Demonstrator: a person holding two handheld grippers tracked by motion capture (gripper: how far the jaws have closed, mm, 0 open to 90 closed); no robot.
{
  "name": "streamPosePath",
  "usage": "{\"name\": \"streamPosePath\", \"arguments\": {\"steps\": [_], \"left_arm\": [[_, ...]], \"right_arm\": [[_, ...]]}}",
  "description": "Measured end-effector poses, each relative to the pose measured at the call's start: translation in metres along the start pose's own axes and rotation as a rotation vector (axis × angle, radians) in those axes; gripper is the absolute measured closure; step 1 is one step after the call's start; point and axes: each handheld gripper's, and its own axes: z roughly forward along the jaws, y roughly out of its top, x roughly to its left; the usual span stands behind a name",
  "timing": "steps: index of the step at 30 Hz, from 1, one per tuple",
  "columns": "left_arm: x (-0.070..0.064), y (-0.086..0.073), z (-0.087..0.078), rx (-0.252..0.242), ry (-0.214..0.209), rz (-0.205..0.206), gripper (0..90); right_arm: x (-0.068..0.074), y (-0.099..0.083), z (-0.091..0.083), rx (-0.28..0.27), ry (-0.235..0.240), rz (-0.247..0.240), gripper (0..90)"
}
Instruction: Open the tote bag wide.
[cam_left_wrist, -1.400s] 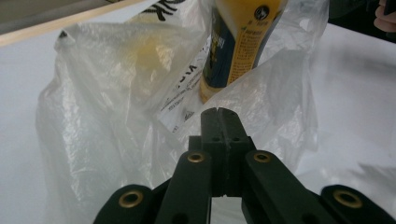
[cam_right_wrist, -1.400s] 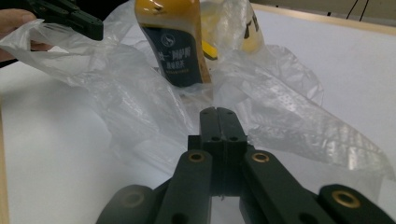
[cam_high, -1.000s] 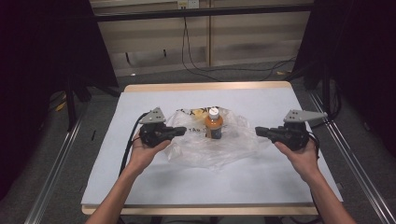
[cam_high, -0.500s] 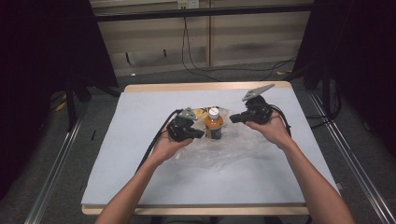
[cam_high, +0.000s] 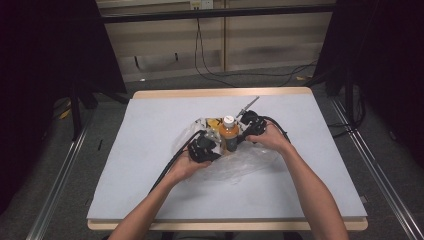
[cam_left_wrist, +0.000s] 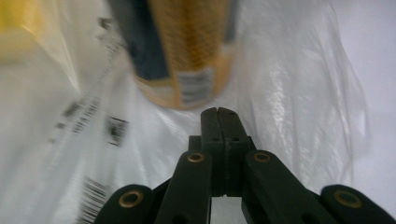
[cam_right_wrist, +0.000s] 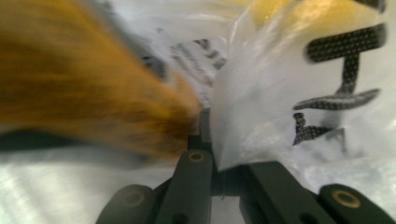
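**One bottle, one bag, two claws**

From the high view we count one bottle (cam_high: 229, 134) standing upright on one clear plastic bag (cam_high: 250, 160), which lies on the table (cam_high: 150, 150). Our left claw (cam_high: 216, 148) sits just beside the bottle's near-left side and our right claw (cam_high: 243, 134) just beside its right side, so the bottle stands between the two.

In the left gripper view, our left claw (cam_left_wrist: 218, 111) is clenched with its jaws pressed together, the bottle (cam_left_wrist: 187, 51) just ahead and the bag (cam_left_wrist: 299, 93) spread around.

In the right gripper view, a bag fold (cam_right_wrist: 280, 93) covers our right claw (cam_right_wrist: 205, 114); we cannot tell its state. The blurred bottle (cam_right_wrist: 93, 84) lies ahead-left.
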Motion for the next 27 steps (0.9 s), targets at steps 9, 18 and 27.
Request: {"name": "streamPosePath", "arguments": {"steps": [9,18,27], "left_arm": [[-0.030,-0.012,-0.004,0.020,-0.060,0.064,90.0],[-0.055,-0.024,-0.008,-0.015,-0.120,0.104,90.0],[-0.055,-0.026,-0.015,-0.013,-0.136,0.105,90.0]], "right_arm": [[-0.018,0.016,0.005,-0.034,-0.087,0.069,90.0],[-0.037,0.020,0.006,-0.124,-0.248,0.170,90.0],[-0.043,0.019,0.005,-0.159,-0.351,0.216,90.0]]}}
